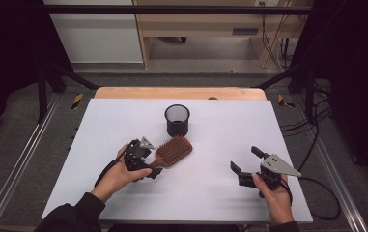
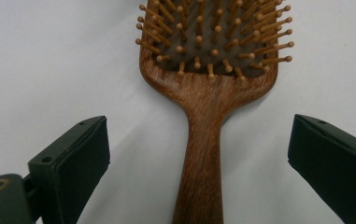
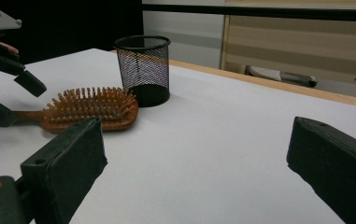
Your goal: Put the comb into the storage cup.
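Now left gripper (image 2: pixel 199 154) jaws wide, straddling wooden hairbrush (image 2: pixel 208 88) handle, not touching; brush lies flat on table (image 1: pixel 123 116), bristles up, beside mesh cup (image 1: pixel 177 120). Right gripper (image 1: pixel 247 166) wide, empty, apart. Centre handle between pads, close squarely near neck.

The white tabletop (image 1: pixel 210 193) lies bare around the right tongs (image 1: pixel 243 158), with open passage on every side. Toward the middle, the black mesh cup (image 1: pixel 177 120) stands upright just behind the wooden hairbrush (image 1: pixel 172 151), which lies bristles-up; its handle sits between the spread left tongs (image 2: pixel 199 154), untouched.
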The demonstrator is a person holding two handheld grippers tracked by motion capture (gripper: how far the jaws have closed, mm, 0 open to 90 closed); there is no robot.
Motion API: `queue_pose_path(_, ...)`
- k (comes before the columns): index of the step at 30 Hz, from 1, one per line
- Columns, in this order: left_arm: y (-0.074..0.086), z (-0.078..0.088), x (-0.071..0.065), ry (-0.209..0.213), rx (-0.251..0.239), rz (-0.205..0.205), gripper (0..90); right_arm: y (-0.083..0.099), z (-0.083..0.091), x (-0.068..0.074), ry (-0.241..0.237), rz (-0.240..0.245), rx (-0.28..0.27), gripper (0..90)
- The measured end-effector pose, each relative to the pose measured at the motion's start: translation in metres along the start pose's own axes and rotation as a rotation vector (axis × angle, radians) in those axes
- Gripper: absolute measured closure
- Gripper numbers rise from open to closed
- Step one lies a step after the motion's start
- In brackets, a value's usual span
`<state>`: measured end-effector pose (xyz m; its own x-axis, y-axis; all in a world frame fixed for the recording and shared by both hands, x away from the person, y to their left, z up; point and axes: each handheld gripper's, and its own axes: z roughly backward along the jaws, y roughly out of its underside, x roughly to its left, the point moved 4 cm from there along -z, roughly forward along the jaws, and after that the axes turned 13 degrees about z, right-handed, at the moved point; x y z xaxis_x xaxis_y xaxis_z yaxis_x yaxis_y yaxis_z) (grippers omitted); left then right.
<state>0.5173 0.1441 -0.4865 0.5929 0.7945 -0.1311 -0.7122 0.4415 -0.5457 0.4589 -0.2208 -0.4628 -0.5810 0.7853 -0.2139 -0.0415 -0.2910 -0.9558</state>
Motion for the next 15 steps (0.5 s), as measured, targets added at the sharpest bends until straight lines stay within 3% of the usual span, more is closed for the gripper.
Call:
queue_pose_path(8, 0.0015, -0.0034, 0.0016, 0.005, 0.029, -0.006, 13.0, 0.0001, -0.0001, -0.0002, -0.001, -0.004, -0.001, 4.5)
queue_pose_path(12, 0.0011, -0.004, 0.001, 0.017, 0.037, -0.005, 30.6, 0.0004, -0.0005, 0.0001, -0.003, -0.004, 0.001, 4.5)
queue_pose_path(13, 0.0009, -0.004, 0.0006, 0.021, 0.038, -0.008, 30.6, 0.0004, -0.0005, 0.0001, -0.003, -0.004, 0.001, 4.5)
queue_pose_path(15, 0.0008, -0.0041, -0.0004, 0.027, 0.045, -0.016, 41.6, 0.0005, -0.0007, 0.0, -0.003, -0.004, 0.0, 4.5)
